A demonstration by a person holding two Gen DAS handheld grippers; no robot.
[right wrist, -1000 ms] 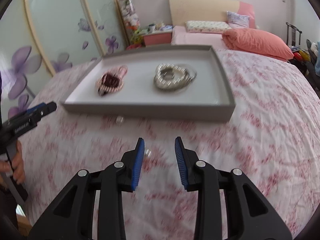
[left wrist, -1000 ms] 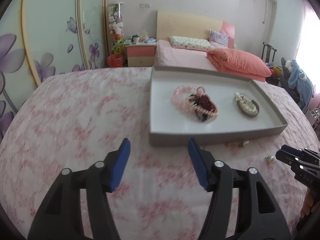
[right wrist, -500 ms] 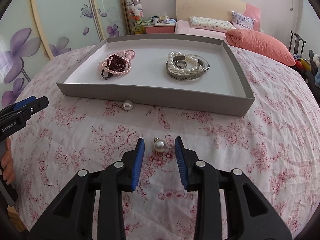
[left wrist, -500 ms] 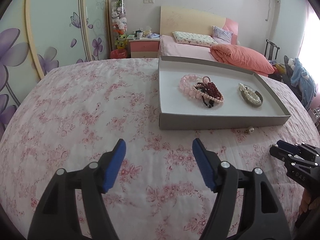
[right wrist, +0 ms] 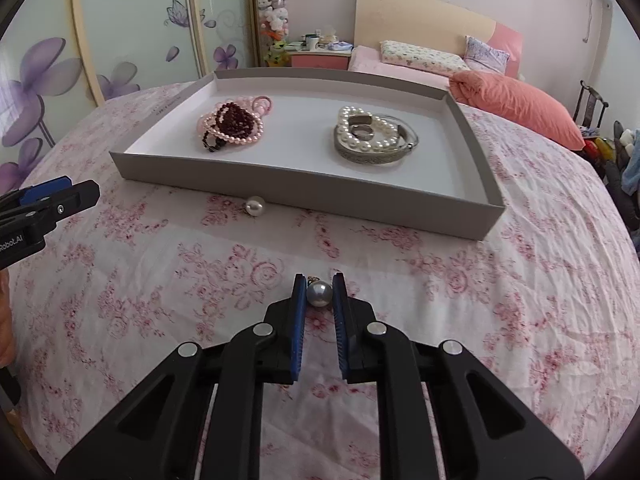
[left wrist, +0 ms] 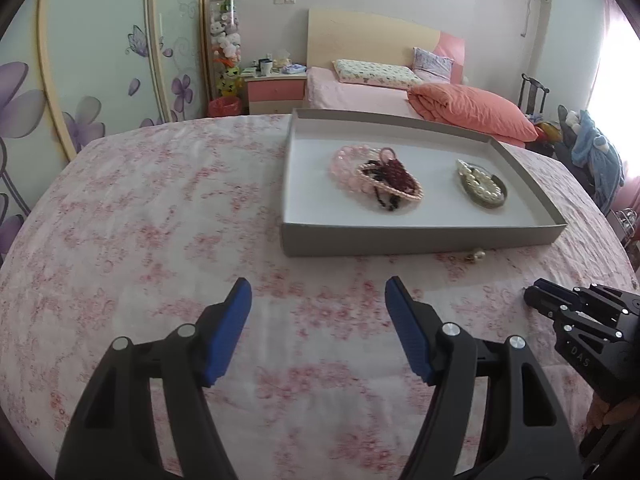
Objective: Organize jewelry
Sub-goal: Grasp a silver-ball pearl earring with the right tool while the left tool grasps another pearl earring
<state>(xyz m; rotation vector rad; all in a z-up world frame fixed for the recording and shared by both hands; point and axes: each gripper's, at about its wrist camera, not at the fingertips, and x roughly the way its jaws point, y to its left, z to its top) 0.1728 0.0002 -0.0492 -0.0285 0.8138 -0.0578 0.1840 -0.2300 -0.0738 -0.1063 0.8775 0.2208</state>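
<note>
My right gripper (right wrist: 319, 284) is shut on a pearl earring (right wrist: 319, 294) just above the floral tablecloth, its blue pads pressing both sides of the pearl. A second pearl earring (right wrist: 255, 206) (left wrist: 478, 256) lies on the cloth against the front wall of the grey tray (right wrist: 304, 184) (left wrist: 420, 236). Inside the tray, pink and dark red bead bracelets (right wrist: 234, 122) (left wrist: 378, 178) lie to the left, and a pearl strand with a ring and silver bangle (right wrist: 374, 138) (left wrist: 482, 186) to the right. My left gripper (left wrist: 318, 300) hovers open over bare cloth, left of the tray, with nothing between its fingers.
The round table wears a pink floral cloth (left wrist: 160, 208). Behind it stand a bed with an orange quilt (right wrist: 516, 108), a nightstand (right wrist: 320, 56) and flowered wardrobe doors (left wrist: 80, 80). The right gripper's body (left wrist: 580, 320) shows at the left view's right edge.
My right gripper's jaws have closed onto the pearl earring that sat between them. The left gripper's jaws have widened slightly and the hand has stayed in place.
</note>
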